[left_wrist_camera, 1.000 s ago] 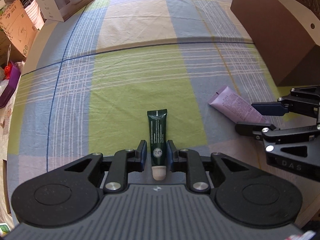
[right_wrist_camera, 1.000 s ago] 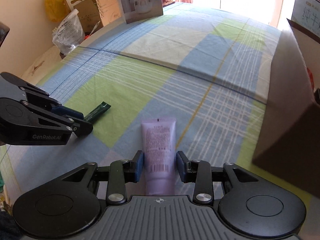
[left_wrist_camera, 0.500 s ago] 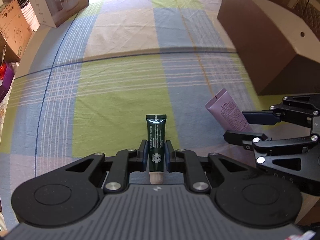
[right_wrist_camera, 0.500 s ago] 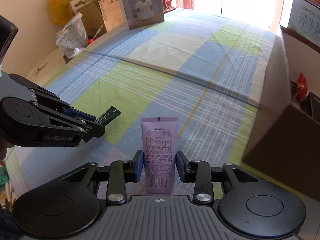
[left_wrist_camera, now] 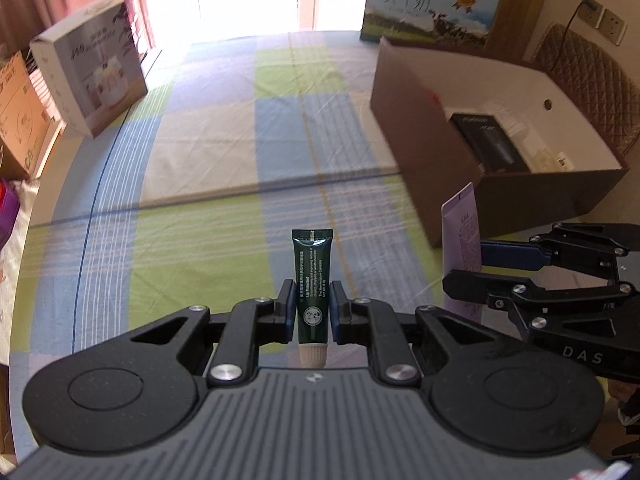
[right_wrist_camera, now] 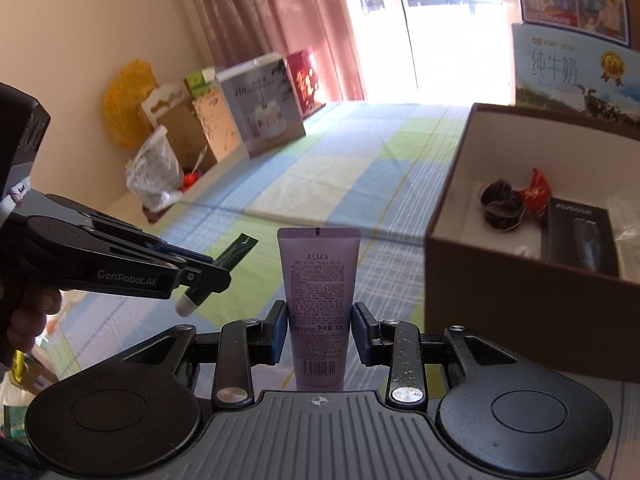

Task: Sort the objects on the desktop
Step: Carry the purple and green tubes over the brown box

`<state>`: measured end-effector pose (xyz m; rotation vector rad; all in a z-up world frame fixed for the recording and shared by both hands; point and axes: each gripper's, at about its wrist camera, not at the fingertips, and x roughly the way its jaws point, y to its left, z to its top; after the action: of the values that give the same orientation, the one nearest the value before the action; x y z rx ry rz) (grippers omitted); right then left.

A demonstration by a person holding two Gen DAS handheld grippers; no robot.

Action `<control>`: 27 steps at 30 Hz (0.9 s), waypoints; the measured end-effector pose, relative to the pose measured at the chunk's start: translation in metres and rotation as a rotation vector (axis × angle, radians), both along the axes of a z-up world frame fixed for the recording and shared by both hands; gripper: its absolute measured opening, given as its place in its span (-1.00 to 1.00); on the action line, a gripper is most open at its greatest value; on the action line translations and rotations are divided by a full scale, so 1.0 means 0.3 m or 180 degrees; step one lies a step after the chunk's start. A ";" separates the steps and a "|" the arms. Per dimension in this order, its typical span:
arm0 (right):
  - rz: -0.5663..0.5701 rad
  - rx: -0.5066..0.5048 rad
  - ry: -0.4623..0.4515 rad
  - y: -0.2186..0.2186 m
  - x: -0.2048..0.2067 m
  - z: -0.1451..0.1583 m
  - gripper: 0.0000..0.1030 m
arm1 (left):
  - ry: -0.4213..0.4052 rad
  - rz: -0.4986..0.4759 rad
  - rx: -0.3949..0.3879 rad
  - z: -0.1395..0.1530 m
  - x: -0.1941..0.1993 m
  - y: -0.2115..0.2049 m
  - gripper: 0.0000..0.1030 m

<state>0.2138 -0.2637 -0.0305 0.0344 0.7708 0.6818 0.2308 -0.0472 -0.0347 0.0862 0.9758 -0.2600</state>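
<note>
Wide checked cloth (left_wrist_camera: 224, 184) in blue, green and cream, spread flat beneath everything. At its right side, an open brown cardboard box (right_wrist_camera: 520, 304) with white inner walls, holding a black rectangular case (right_wrist_camera: 576, 240), a dark round lump (right_wrist_camera: 498, 204) and a red foil-wrapped piece (right_wrist_camera: 536, 192). Behind the box, upright, a blue milk carton case (left_wrist_camera: 430, 4). Along the far left edge, a grey-white product box (left_wrist_camera: 90, 84), and beside it brown cartons and bags. Right gripper (right_wrist_camera: 320, 330) raised off the cloth, just beside the brown box, clamped on a lilac ASAKA tube (right_wrist_camera: 318, 300) standing upright between the blue pads, crimped end up. Left gripper (left_wrist_camera: 312, 312) also aloft, near the other and to its left, pinching a slim dark green tube (left_wrist_camera: 312, 280), pale cap toward the camera, crimped end pointing away. Both tubes clear of the cloth, neither inside the box.
</note>
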 end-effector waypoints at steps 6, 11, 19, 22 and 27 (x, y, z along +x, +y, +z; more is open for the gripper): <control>-0.0218 0.0189 -0.0165 -0.122 -0.001 0.130 -0.39 | -0.0213 -0.0234 -0.0156 0.108 0.033 -0.117 -0.75; -0.0591 0.0269 -0.0333 -0.285 0.043 0.241 -0.39 | -0.0379 -0.0487 -0.0327 0.178 0.101 -0.268 -0.75; -0.1126 -0.0002 -0.0510 -0.539 0.217 0.298 -0.38 | -0.0345 -0.0571 -0.0468 0.181 0.296 -0.516 -0.75; -0.1239 -0.0061 -0.0402 -0.609 0.296 0.264 -0.38 | -0.0242 -0.0521 -0.0427 0.145 0.376 -0.584 -0.75; -0.1312 -0.0174 -0.0097 -0.681 0.431 0.160 -0.38 | -0.0032 -0.0331 -0.0303 0.053 0.504 -0.652 -0.74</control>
<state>0.3431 -0.4680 0.0174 0.1290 0.7242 0.2692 0.3818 -0.2430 -0.0189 0.0512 0.9489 -0.4007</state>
